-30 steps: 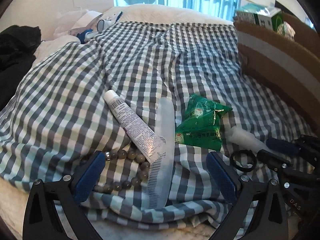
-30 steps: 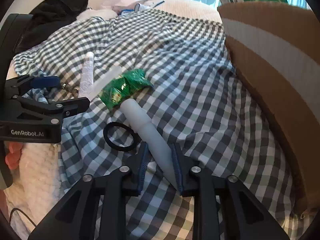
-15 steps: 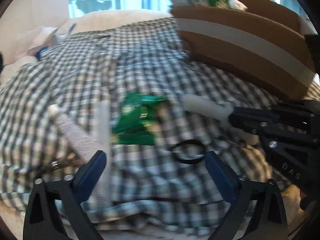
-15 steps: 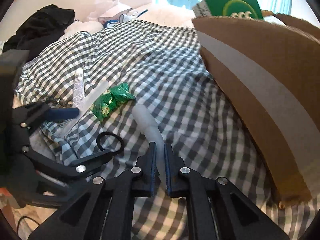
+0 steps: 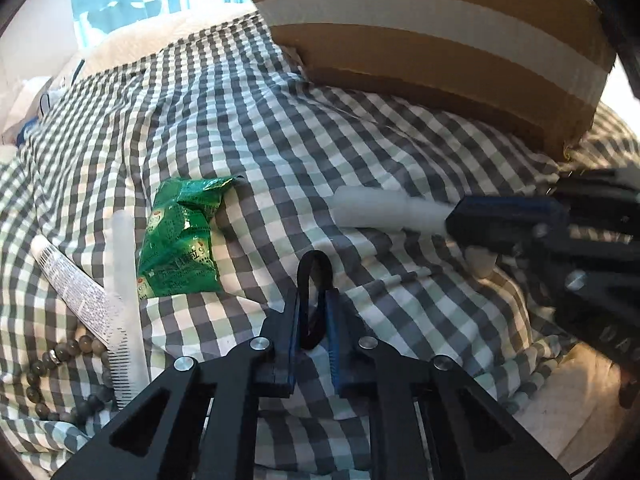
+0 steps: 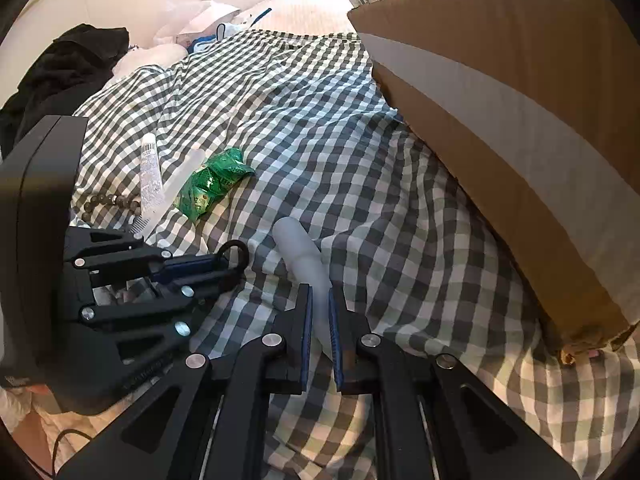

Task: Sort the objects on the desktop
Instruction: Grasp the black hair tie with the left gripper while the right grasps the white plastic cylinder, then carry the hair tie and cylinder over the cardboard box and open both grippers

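The left gripper [image 5: 314,312] had just closed its jaws on the black hair tie [image 5: 314,280]; the right gripper [image 6: 320,312] pinched the translucent white tube [image 6: 300,252].

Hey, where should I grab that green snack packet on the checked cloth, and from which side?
Take the green packet across its narrower width near the middle, coming down from above. It lies flat and crumpled, with the clear comb beside one long edge, so probably straddle from the open cloth side.
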`<state>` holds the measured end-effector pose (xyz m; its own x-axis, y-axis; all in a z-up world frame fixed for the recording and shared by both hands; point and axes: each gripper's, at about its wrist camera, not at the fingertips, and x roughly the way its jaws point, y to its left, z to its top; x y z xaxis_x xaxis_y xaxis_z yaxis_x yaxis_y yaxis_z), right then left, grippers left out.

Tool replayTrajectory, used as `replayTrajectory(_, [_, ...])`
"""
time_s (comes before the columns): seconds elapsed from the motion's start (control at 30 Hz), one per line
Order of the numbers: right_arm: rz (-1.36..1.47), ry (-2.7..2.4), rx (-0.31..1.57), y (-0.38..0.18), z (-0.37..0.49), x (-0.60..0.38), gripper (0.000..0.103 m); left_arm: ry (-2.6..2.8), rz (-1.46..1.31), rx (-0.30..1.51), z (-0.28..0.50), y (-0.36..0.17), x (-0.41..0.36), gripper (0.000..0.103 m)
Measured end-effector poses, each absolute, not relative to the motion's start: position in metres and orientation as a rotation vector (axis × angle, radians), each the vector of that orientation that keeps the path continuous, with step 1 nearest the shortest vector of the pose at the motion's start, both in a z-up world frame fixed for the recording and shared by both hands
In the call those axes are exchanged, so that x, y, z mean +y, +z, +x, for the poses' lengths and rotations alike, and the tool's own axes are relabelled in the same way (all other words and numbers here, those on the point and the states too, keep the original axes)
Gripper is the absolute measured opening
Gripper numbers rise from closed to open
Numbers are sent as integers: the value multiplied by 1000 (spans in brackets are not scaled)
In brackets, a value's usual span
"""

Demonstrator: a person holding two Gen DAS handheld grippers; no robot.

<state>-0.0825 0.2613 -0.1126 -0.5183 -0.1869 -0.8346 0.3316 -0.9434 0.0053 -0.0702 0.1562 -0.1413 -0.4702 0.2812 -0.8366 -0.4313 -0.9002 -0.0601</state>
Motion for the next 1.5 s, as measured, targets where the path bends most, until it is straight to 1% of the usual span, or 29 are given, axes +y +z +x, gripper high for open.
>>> replayTrajectory(0.03, [1344, -2490, 220, -111, -82, 261, 8, 2377, -1315, 192, -72, -141, 153, 6])
replayTrajectory(0.13, [1310, -2503, 222, -103, -79, 260, 8, 2367, -1347, 96, -78, -140, 144, 3])
replayTrajectory(0.3, [1253, -2517, 202, -86, -71, 259, 8, 2387, -1318, 62, -67, -127, 142, 3])
replayTrajectory(0.57, [1160, -2523, 156, -60, -60, 258, 5, 2422, -1269, -67, -56, -109, 131, 3])
replayTrajectory(0.7, [1214, -2469, 122, -73, -64, 259, 5, 2451, -1271, -76, -54, -105, 126, 3])
replayTrajectory(0.8, [1315, -2390, 170, -99, -67, 249, 6, 2472, -1316, -97, -57, -109, 120, 3])
replayTrajectory(0.83, [1352, -2367, 207, -110, -68, 244, 6, 2479, -1325, -103, -58, -109, 118, 3])
replayTrajectory(0.9, [1413, -2349, 255, -126, -72, 239, 16, 2504, -1328, -109, -57, -108, 114, 3])
replayTrajectory(0.97, [1443, -2353, 257, -135, -76, 238, 19, 2520, -1326, -125, -54, -106, 108, 3])
replayTrajectory(1.2, [1425, -2432, 249, -129, -78, 247, 17, 2532, -1325, -134, -51, -105, 104, 3])
replayTrajectory(1.27, [1410, -2440, 216, -125, -79, 250, 17, 2531, -1326, -133, -51, -105, 105, 3])
replayTrajectory(1.3, [1412, -2442, 214, -126, -79, 250, 21, 2532, -1323, -134, -51, -105, 105, 3])
replayTrajectory(1.33, [1428, -2435, 223, -129, -80, 248, 26, 2531, -1322, -135, -52, -105, 105, 3])
replayTrajectory(1.37, [1447, -2420, 234, -133, -80, 247, 35, 2532, -1324, -137, -52, -105, 105, 3])
replayTrajectory(1.4, [1463, -2407, 243, -137, -80, 246, 39, 2533, -1325, -139, -52, -105, 104, 3])
replayTrajectory(1.47, [1474, -2400, 276, -143, -79, 241, 38, 2535, -1329, -138, -53, -105, 104, 3])
replayTrajectory(1.5, [1470, -2399, 279, -143, -80, 241, 28, 2536, -1332, -140, -53, -106, 104, 3])
